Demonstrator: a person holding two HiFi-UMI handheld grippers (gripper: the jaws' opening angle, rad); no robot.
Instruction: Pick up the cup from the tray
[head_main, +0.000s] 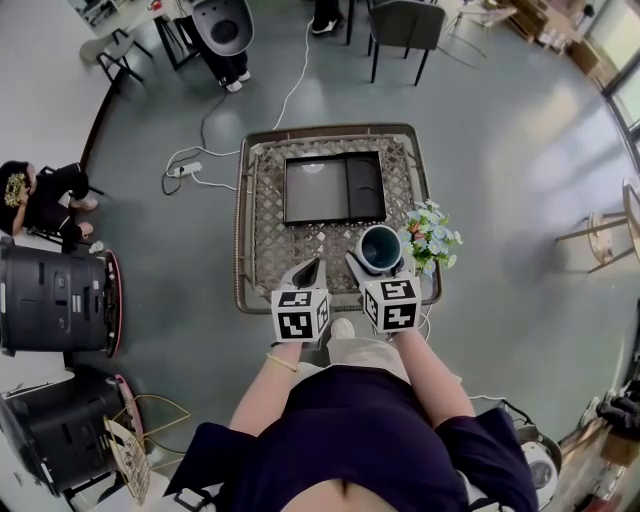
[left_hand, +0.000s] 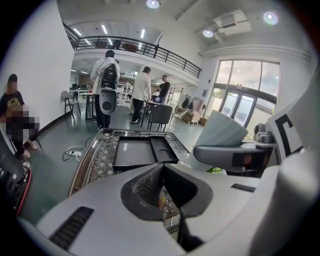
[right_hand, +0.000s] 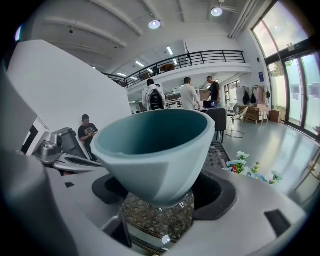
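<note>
A pale blue-green cup (head_main: 380, 248) with a dark inside is held upright in my right gripper (head_main: 380, 262), over the near right part of the wicker table. In the right gripper view the cup (right_hand: 155, 150) fills the middle, with my right gripper (right_hand: 160, 196) shut on its lower body and wicker showing under its base. The black tray (head_main: 333, 188) lies farther back on the table with nothing on it. My left gripper (head_main: 305, 272) hovers beside the right one, jaws together and holding nothing. From the left gripper view (left_hand: 161, 192) the tray (left_hand: 135, 152) lies ahead and the cup (left_hand: 222, 132) is at the right.
A small bunch of artificial flowers (head_main: 432, 238) stands at the table's right edge, right beside the cup. The wicker table (head_main: 260, 200) has a raised rim. A power strip and cable (head_main: 185, 168) lie on the floor at the left. Chairs and people are farther off.
</note>
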